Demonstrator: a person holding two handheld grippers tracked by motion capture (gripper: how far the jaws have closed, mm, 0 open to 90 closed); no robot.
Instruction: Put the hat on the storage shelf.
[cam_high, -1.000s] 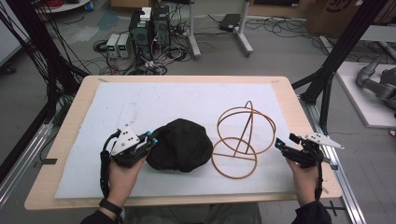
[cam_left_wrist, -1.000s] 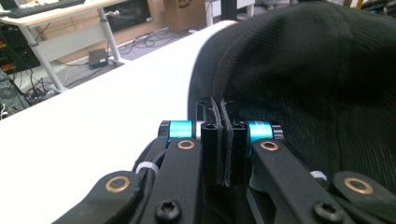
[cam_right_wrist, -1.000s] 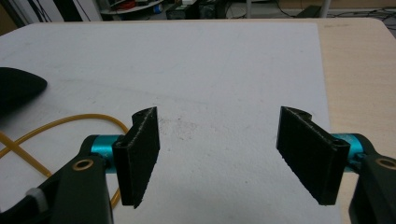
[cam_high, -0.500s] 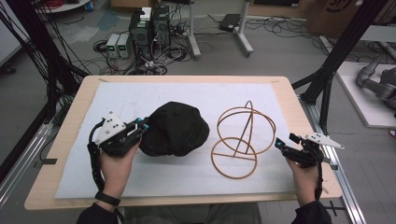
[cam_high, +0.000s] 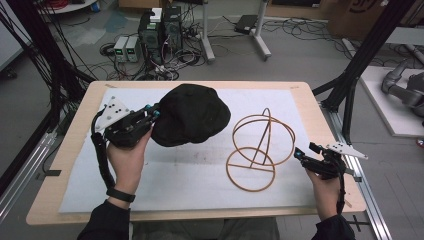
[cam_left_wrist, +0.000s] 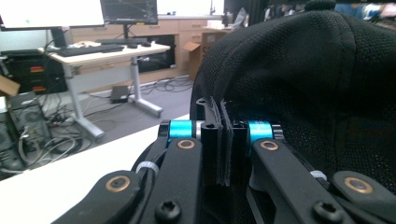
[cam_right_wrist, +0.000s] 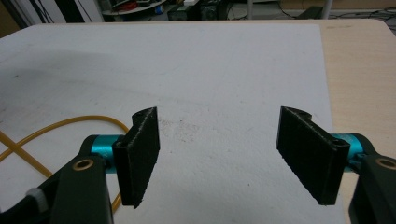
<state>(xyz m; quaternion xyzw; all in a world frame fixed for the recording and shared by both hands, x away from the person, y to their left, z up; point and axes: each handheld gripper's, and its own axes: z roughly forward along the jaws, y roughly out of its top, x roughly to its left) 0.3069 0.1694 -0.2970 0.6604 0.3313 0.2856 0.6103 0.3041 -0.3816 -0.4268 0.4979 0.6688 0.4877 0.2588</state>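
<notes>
A black cap (cam_high: 191, 120) hangs in the air above the white mat (cam_high: 200, 175), left of centre in the high view. My left gripper (cam_high: 152, 114) is shut on the cap's edge at its left side. In the left gripper view the cap (cam_left_wrist: 308, 79) looms at the right, with its rim clamped between the left gripper (cam_left_wrist: 223, 144) jaws. A wooden hoop stand (cam_high: 257, 150) rests on the mat to the right of the cap. My right gripper (cam_high: 299, 154) stays low at the mat's right edge, beside the stand. It is the right gripper (cam_right_wrist: 226, 156) seen open with nothing between its jaws.
The wooden table (cam_high: 70, 145) carries the mat. Black frame posts (cam_high: 360, 55) rise at the right and cables with electronics boxes (cam_high: 150, 35) lie on the floor behind. One loop of the stand (cam_right_wrist: 60, 126) shows at the left of the right gripper view.
My left gripper has lifted the cap off the mat and carried it up and away from the person. The right gripper has stayed in place.
</notes>
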